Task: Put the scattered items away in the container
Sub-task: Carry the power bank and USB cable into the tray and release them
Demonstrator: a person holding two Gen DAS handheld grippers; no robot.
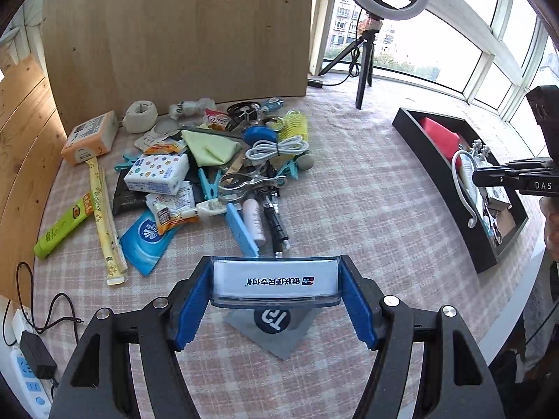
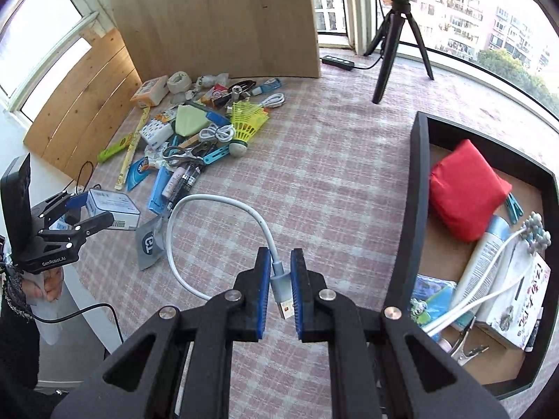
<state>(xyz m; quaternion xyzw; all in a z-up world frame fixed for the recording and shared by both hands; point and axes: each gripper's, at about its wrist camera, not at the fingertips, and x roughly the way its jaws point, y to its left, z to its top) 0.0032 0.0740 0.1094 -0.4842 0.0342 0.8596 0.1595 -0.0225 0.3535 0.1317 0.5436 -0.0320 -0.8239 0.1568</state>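
The cable (image 2: 195,209) in my right gripper (image 2: 280,291) is pinched at its grey plug, jaws nearly shut on it, and the white cord loops out toward eleven o'clock, clear above the checked cloth (image 2: 332,174). It looks light and limp, so I expect the free loop to swing and trail; the stiff plug is the sound place to hold, since the cord itself would slide through my pads. My left gripper (image 1: 276,284) stands wide, its blue pads pressed on the two short ends of a clear card stand (image 1: 276,279): rigid, smooth plastic, light, likely slippery, so a square grip on the ends seems right, and squeezing hard could crack it. The tray (image 2: 419,192) lies at three o'clock of my right jaws, already holding a red pouch (image 2: 464,195), a tube (image 2: 485,255) and a box (image 2: 520,300). In the left view it sits at two o'clock, well apart from the stand. The pile (image 1: 209,164) of remaining items lies at twelve o'clock of my left jaws, near the wooden board (image 1: 174,31).
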